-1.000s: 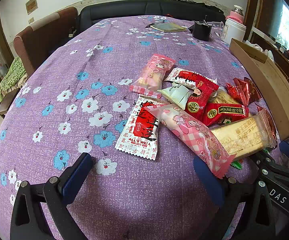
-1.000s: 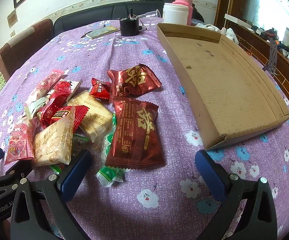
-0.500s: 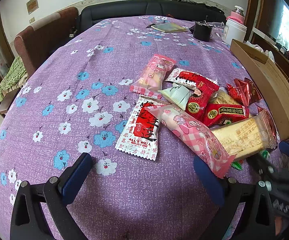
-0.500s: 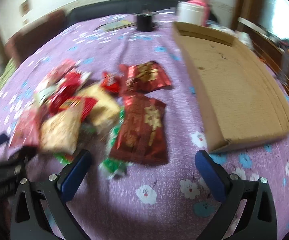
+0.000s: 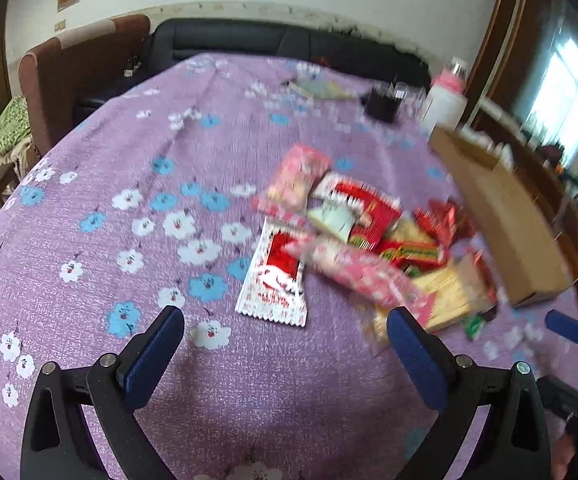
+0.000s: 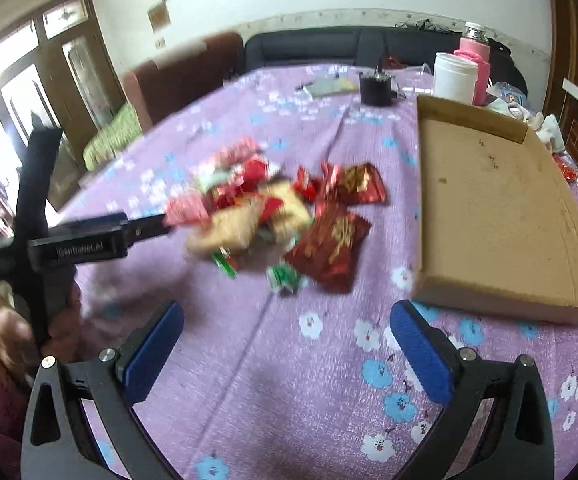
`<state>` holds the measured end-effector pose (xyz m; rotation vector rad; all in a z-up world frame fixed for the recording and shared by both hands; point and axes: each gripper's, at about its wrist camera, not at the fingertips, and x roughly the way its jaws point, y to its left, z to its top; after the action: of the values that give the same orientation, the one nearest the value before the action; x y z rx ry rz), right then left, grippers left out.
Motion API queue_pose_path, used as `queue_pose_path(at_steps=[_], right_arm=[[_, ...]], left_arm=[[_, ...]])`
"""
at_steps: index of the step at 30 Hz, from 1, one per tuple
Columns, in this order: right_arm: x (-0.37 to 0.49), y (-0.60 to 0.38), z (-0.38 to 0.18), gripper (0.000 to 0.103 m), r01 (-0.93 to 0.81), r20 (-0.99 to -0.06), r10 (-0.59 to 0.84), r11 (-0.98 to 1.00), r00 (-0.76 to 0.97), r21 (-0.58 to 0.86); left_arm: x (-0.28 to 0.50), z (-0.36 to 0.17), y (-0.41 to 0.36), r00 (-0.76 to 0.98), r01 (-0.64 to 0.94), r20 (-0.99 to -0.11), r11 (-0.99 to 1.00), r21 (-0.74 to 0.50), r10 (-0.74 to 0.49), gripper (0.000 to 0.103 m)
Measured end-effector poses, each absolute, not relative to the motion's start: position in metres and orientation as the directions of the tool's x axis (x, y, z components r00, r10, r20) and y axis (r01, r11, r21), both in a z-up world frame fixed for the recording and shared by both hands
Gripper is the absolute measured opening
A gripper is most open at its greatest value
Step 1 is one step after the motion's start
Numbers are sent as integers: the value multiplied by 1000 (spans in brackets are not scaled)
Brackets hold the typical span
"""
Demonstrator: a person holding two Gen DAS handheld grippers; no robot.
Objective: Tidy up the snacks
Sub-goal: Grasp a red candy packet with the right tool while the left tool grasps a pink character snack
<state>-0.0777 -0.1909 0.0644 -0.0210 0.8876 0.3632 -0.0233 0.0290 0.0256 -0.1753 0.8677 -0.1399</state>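
Note:
A heap of snack packets (image 5: pixel 369 236) lies on the purple flowered tablecloth (image 5: pixel 129 240), also in the right wrist view (image 6: pixel 273 216). A white and red packet (image 5: pixel 275 280) and a long pink packet (image 5: pixel 365 276) lie nearest my left gripper (image 5: pixel 285 356), which is open, empty and short of the heap. My right gripper (image 6: pixel 287 354) is open and empty, back from a dark red packet (image 6: pixel 329 244). An empty cardboard tray (image 6: pixel 497 216) lies right of the heap. The left gripper's body (image 6: pixel 89 240) shows at the left in the right wrist view.
A white jar (image 6: pixel 455 78), a pink bottle (image 6: pixel 479 66) and a black cup (image 6: pixel 375 88) stand at the table's far side. A black sofa (image 6: pixel 349 46) and a brown armchair (image 5: pixel 85 76) stand beyond the table. Both views are blurred.
Both grippers have pulled back and lifted from the heap, so the packets look smaller and farther. The right view has swung left, showing the left gripper and hand. Both stay open.

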Motion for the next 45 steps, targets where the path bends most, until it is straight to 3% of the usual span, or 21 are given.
queue_pose_path(at_steps=[4, 6, 13, 14, 21, 23, 25, 27, 32, 34, 36, 38, 45], right_arm=[[-53, -198, 70, 67, -257, -773, 289, 952, 564, 169], [-35, -202, 67, 67, -216, -793, 295, 954, 533, 210], [-5, -203, 57, 67, -171, -805, 319, 948, 501, 270], [-2, -203, 55, 67, -163, -809, 313, 950, 498, 267], [14, -193, 35, 67, -139, -859, 230, 973, 458, 186], [14, -188, 33, 58, -134, -863, 192, 980, 467, 145], [15, -184, 33, 31, -156, -865, 176, 981, 469, 115], [15, -181, 33, 30, -185, -867, 189, 976, 462, 114], [11, -184, 42, 30, -210, -845, 223, 968, 485, 134], [14, -187, 47, 30, -207, -830, 234, 967, 506, 146], [19, -189, 52, 30, -215, -811, 261, 962, 524, 171], [23, -188, 56, 30, -228, -786, 295, 953, 544, 199], [16, -191, 60, 30, -312, -708, 405, 912, 579, 266]], left_arm=[[-30, 34, 33, 675, 46, -711, 972, -228, -199, 97], [-29, 35, 35, 675, 39, -711, 972, -233, -198, 90], [-27, 33, 41, 662, 40, -714, 962, -270, -228, 86], [-28, 33, 40, 663, 40, -715, 964, -264, -223, 81], [-27, 32, 38, 660, 48, -715, 963, -264, -229, 80], [-28, 33, 37, 662, 59, -711, 962, -267, -238, 76], [-29, 33, 34, 664, 68, -711, 965, -252, -232, 76], [-31, 35, 29, 671, 85, -705, 968, -236, -231, 71], [-34, 34, 12, 646, 155, -719, 967, -204, -256, 70], [-36, 35, 6, 649, 153, -728, 976, -157, -219, 64], [-35, 32, -1, 621, 175, -751, 974, -145, -223, 45], [-32, 25, -7, 593, 173, -779, 977, -122, -202, 41], [-14, 14, -14, 554, 128, -825, 990, -50, -114, 39]])
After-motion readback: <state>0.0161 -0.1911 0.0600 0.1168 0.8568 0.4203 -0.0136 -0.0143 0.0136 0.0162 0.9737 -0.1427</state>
